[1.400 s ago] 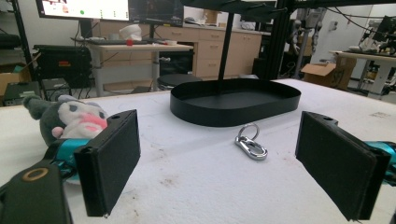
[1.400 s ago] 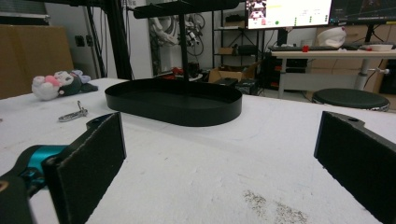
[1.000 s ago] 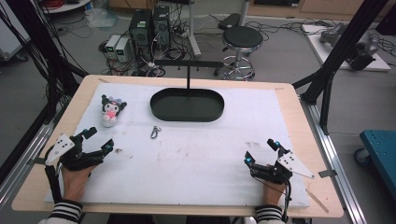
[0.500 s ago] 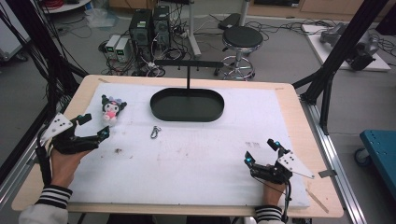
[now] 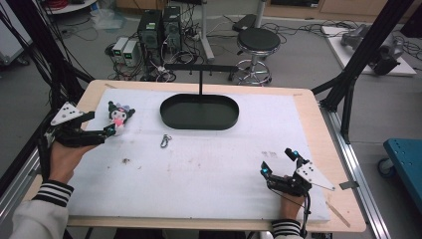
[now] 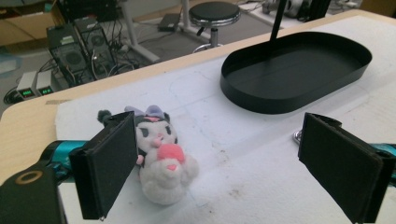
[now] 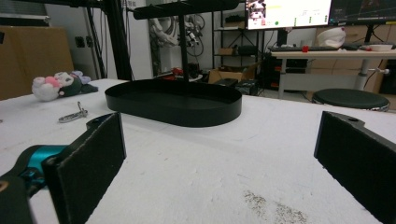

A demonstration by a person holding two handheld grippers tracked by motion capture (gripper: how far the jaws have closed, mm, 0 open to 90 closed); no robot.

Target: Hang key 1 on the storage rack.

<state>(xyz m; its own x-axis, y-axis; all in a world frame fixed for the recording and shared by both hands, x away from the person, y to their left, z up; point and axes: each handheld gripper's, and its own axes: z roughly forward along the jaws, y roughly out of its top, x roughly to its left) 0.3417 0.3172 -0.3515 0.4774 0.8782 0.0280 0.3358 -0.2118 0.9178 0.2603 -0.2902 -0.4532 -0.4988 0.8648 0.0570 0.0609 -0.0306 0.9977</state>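
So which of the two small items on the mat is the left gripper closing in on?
The plush toy, not the metal clip. The left gripper has its open jaws right at the toy, while the clip lies apart on the mat, nearer the black tray.

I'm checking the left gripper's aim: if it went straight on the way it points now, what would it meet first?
Probably the plush toy: it lies just ahead of the open left gripper, close by one jaw rather than centred between them. The black tray lies farther on. Depth is hard to judge.
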